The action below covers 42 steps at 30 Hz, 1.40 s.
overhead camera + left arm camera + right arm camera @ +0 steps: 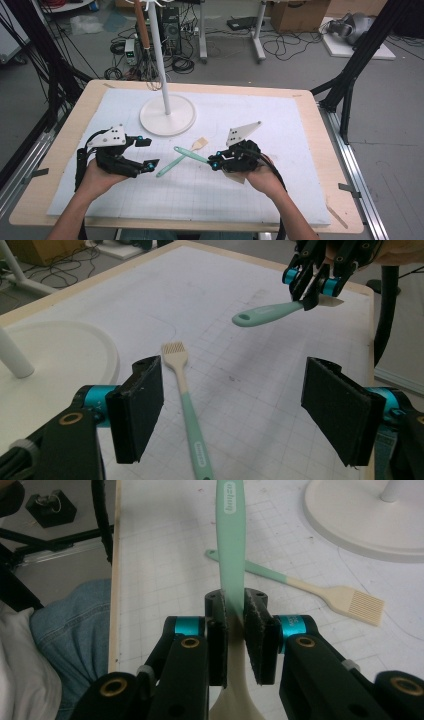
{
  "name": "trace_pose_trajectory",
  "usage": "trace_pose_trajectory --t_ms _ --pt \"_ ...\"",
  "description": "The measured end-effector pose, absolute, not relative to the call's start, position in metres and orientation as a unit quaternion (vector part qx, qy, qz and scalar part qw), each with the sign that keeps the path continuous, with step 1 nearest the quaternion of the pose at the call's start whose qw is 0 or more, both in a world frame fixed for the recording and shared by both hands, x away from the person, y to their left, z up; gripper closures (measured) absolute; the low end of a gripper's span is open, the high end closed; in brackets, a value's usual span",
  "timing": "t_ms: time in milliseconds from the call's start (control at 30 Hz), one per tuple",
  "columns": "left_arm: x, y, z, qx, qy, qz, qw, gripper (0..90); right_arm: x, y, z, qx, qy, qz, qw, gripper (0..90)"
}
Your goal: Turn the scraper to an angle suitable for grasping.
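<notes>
- Cables, boxes and black frame legs are seen on the grey floor behind the wooden tabletop [60, 150], which is covered by a white gridded mat [250, 130].
- A mint-green utensil with a cream spatula end [231, 540] is clamped in the right claw [235, 630]; the jaws are pressed together on the neck where mint meets cream, the mint handle with its hanging hole pointing away from the claw, toward the left claw, and the whole piece is held clear of the mat.
- Wide apart and holding nothing, the left claw [235, 415] is aimed across the mat.
- Between and just ahead of its jaws a pastry brush with a mint-green handle and cream bristles [186, 405] is lying flat; its long axis runs almost straight away from that claw, handle end nearest, bristles toward the round white base of a stand [167, 115].
- The brush is judged nearer to the left claw, so a short forward and downward reach across the handle would be called for.
- Counted: two claws, two mint-handled utensils, one stand, and one wire whisk with a brown handle [145, 45] hung from it.
</notes>
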<state>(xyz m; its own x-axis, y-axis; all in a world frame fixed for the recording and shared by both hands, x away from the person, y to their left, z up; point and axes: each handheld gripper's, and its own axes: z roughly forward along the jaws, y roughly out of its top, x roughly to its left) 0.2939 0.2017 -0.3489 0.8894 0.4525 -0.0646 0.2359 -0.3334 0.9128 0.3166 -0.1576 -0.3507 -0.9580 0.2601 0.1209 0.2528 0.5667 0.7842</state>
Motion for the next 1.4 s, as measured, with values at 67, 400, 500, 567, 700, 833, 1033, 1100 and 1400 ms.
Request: trace_pose_trajectory --t_ms 67,400,500,567,700,833,1033,1100,1400 --pt "0.295 0.199 -0.348 0.813 0.208 0.099 0.535 25.8 0.317 -0.157 -0.349 0.141 0.885 0.444 0.006 81.0" --pt "0.296 0.185 -0.346 0.820 0.192 0.084 0.532 28.2 0.315 -0.154 -0.346 0.131 0.885 0.446 0.004 80.9" --pt "0.296 0.183 -0.345 0.822 0.189 0.079 0.532 28.8 0.314 -0.153 -0.345 0.128 0.885 0.448 0.003 80.9" --pt "0.296 0.181 -0.345 0.823 0.184 0.075 0.532 29.1 0.314 -0.151 -0.343 0.124 0.884 0.450 0.002 80.9" --pt "0.297 0.179 -0.344 0.825 0.179 0.068 0.531 29.8 0.313 -0.147 -0.341 0.116 0.886 0.449 0.001 80.9" --pt "0.298 0.177 -0.345 0.826 0.175 0.063 0.532 31.6 0.312 -0.143 -0.339 0.107 0.887 0.448 -0.003 80.9" --pt "0.295 0.173 -0.344 0.831 0.159 0.056 0.530 33.5 0.310 -0.137 -0.339 0.093 0.889 0.449 -0.005 80.9" --pt "0.295 0.172 -0.344 0.832 0.154 0.050 0.530 36.0 0.310 -0.135 -0.339 0.091 0.889 0.449 -0.007 80.8" --pt "0.293 0.169 -0.346 0.837 0.125 0.024 0.533 46.5 0.306 -0.128 -0.339 0.057 0.891 0.451 -0.015 80.8"
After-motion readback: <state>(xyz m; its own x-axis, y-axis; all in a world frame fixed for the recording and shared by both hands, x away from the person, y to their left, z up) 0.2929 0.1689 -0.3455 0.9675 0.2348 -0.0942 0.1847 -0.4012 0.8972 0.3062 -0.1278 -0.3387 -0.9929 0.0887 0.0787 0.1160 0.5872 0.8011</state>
